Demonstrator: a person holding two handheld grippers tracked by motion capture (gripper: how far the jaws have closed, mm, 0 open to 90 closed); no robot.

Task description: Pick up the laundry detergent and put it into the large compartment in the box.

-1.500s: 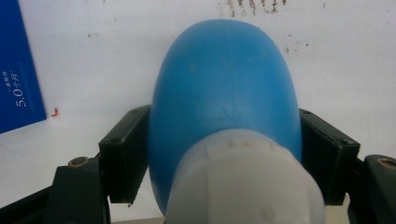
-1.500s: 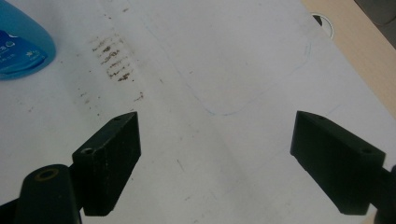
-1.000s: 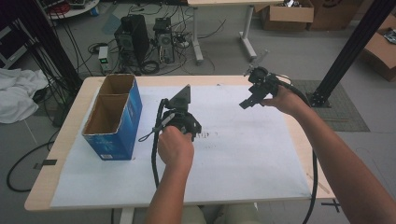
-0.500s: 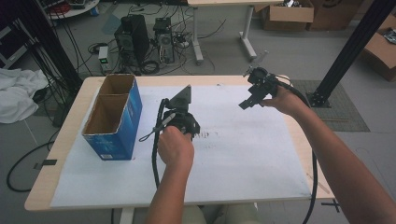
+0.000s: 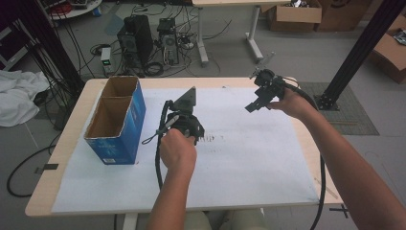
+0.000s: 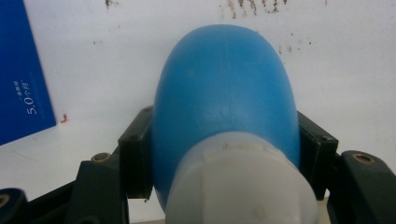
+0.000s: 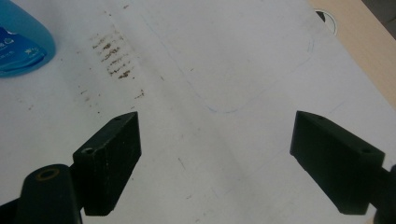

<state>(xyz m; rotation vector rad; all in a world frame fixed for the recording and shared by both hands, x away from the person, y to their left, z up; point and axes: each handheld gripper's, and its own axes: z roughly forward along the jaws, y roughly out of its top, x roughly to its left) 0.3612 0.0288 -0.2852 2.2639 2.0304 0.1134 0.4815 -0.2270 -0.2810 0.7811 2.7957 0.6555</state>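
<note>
Bottle (image 6: 224,107), blue with white cap, is clamped between left gripper (image 6: 224,158) jaws just closed; right gripper (image 7: 215,158) is held wide apart over white paper (image 7: 233,70).

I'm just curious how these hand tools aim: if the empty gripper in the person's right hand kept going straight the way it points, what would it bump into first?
Probably the white paper sheet covering the table. The right gripper has open jaws tilted down at bare paper, with some dark smudges off to one side. How far off the paper is, I can't tell.

1 overhead, 2 close; shared white sheet (image 5: 258,158)
</note>
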